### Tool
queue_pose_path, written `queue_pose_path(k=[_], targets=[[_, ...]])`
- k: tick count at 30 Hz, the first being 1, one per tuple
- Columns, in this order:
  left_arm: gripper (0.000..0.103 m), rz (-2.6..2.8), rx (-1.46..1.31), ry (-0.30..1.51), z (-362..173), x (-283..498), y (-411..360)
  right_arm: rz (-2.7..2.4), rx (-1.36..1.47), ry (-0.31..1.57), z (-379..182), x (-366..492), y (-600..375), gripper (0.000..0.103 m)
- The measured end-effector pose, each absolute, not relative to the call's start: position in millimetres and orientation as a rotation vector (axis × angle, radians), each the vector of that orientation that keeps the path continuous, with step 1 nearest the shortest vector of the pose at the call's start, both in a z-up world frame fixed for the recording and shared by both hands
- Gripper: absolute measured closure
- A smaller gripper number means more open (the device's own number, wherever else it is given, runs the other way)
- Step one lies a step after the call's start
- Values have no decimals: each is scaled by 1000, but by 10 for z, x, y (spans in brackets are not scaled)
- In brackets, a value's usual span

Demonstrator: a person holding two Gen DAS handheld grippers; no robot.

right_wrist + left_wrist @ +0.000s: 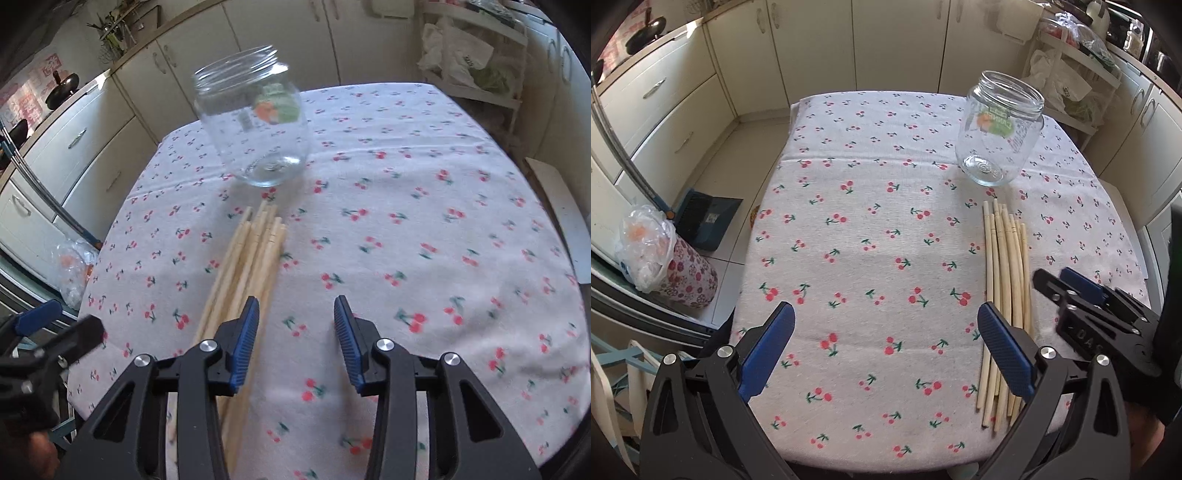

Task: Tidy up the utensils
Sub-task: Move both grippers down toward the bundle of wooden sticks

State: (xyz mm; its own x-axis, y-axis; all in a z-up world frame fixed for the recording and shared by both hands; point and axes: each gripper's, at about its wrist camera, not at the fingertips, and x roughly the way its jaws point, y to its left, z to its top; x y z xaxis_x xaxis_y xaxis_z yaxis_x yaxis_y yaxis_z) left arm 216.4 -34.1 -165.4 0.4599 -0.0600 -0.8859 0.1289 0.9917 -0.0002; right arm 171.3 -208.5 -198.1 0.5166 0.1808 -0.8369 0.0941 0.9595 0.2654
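Chopsticks [243, 273] lie lengthwise toward jar [255, 122] at 12 o'clock; right gripper [295, 321] nearer, bundle at its 10 o'clock; left gripper [886, 325] alongside; both jaws released, empty.

A dustpan [708, 218] leans near white cabinets [812, 51].

Pale wooden chopsticks [1006, 295] [245, 266] lie flat on the cherry-print cloth [868, 221] [406, 221] in a loose parallel bundle, far ends pointing at and near a clear, empty, lidless glass jar [999, 134] [255, 122] standing upright with an orange-green label.
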Motion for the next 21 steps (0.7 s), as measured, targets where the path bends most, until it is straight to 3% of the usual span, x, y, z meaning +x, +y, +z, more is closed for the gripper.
queue_pose_path(k=[3, 4, 6, 7, 8, 16, 18, 19, 21], targets=[[8, -122, 74, 1091, -1680, 2208, -385, 73, 259, 1022, -1997, 1786, -2019, 63], [8, -127, 75, 1091, -1689, 2220, -406, 80, 243, 1024, -1996, 1804, -2014, 80], [8, -138, 81, 1090, -1706, 2242, -451, 120, 241, 1028, -2000, 1824, -2047, 86], [8, -142, 87, 1090, -1724, 2259, -483, 106, 204, 1021, -1987, 1828, -2065, 97], [8, -150, 90, 1091, -1745, 2277, -517, 101, 173, 1025, -1990, 1845, -2092, 98], [8, -204, 121, 1090, -1937, 2438, -834, 144, 303, 1064, -1992, 1861, -2412, 98], [8, -199, 141, 1088, -2003, 2511, -908, 144, 300, 1060, -1987, 1843, -2390, 91], [8, -191, 151, 1085, -2026, 2534, -921, 142, 304, 1058, -1985, 1829, -2388, 80], [11, -171, 155, 1089, -2067, 2599, -920, 124, 305, 1046, -1974, 1789, -2385, 71]])
